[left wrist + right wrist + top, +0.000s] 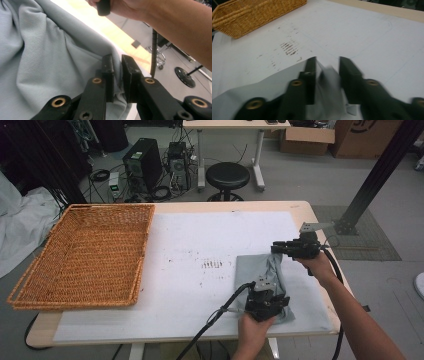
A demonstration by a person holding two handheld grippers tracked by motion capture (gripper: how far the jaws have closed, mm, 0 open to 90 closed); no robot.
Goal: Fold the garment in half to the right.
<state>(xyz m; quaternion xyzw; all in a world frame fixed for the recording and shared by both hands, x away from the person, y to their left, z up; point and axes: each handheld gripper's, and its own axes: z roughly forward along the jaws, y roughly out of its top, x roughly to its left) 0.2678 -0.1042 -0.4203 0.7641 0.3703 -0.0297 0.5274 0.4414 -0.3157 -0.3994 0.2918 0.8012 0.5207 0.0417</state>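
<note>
Grey cloth [262,280], folded, lies on the bench [200,270] well right of the wicker basket [90,255]. Left tool [266,306] and right tool [290,249] stand slightly spread, fabric loose between their jaws. Risk: the freed fold springs open or snags when they withdraw.

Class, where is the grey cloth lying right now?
In the high view, the grey cloth lies right of centre on the white table mat, between both grippers, far from the wicker basket.

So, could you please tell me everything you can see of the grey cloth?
The grey cloth is a pale blue-grey knit fabric, rumpled, lying on the white mat near the table's right side. The left gripper has a fold between its slightly parted jaws at the near edge; the right gripper straddles its far corner.
</note>
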